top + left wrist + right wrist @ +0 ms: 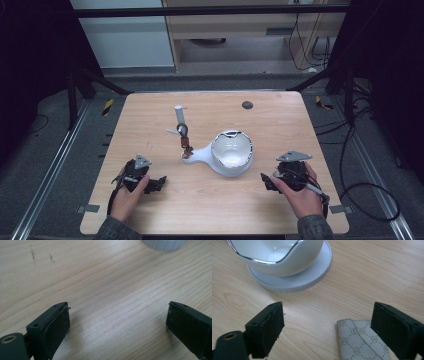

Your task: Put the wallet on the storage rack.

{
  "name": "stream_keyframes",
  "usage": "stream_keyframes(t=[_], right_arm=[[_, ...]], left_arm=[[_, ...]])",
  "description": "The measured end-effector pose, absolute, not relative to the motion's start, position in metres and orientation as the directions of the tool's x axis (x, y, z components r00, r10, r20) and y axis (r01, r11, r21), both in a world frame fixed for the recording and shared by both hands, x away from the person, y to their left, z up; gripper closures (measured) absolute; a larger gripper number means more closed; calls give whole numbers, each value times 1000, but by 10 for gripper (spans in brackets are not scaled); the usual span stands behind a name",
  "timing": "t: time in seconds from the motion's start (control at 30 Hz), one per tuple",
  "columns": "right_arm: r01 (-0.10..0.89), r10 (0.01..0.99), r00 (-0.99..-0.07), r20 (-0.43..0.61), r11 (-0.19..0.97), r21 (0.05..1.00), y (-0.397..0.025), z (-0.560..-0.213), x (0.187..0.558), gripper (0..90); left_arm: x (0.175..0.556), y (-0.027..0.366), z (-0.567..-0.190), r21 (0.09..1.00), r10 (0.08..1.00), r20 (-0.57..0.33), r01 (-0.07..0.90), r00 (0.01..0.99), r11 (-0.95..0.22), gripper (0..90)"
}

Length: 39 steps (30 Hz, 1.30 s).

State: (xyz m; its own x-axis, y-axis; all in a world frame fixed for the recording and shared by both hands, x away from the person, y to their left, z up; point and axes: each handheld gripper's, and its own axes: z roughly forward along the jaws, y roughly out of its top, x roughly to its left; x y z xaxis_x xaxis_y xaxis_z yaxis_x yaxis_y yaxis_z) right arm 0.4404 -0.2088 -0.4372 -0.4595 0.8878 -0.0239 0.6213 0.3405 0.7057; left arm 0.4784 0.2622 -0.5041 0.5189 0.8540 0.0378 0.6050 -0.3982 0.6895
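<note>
On the table point(280, 120), white bowl point(231, 152) looks empty.

Both forearms come in from the near edge of the desk point(280, 112), one hand on each claw. The left hand point(125, 196) holds the left claw point(159, 182) low at the near left, jaws spread wide with nothing between them. The right hand point(299, 192) holds the right claw point(265, 181) at the near right, jaws likewise wide apart and empty, pointing inward.
</note>
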Motion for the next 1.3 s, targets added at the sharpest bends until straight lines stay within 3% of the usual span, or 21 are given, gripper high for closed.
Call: stream_keyframes(t=[0.27, 0.77, 1.3], right_arm=[[664, 880, -474, -42, 388, 640, -230, -441, 446, 178], [721, 893, -449, -25, 378, 581, -240, -414, 451, 72], [779, 887, -461, -15, 412, 473, -258, -439, 442, 72]], left_arm=[[482, 267, -509, 713, 870, 22, 602, 492, -358, 3], [480, 267, -509, 712, 873, 22, 605, 486, -355, 1], [477, 268, -509, 712, 875, 18, 609, 483, -350, 0]])
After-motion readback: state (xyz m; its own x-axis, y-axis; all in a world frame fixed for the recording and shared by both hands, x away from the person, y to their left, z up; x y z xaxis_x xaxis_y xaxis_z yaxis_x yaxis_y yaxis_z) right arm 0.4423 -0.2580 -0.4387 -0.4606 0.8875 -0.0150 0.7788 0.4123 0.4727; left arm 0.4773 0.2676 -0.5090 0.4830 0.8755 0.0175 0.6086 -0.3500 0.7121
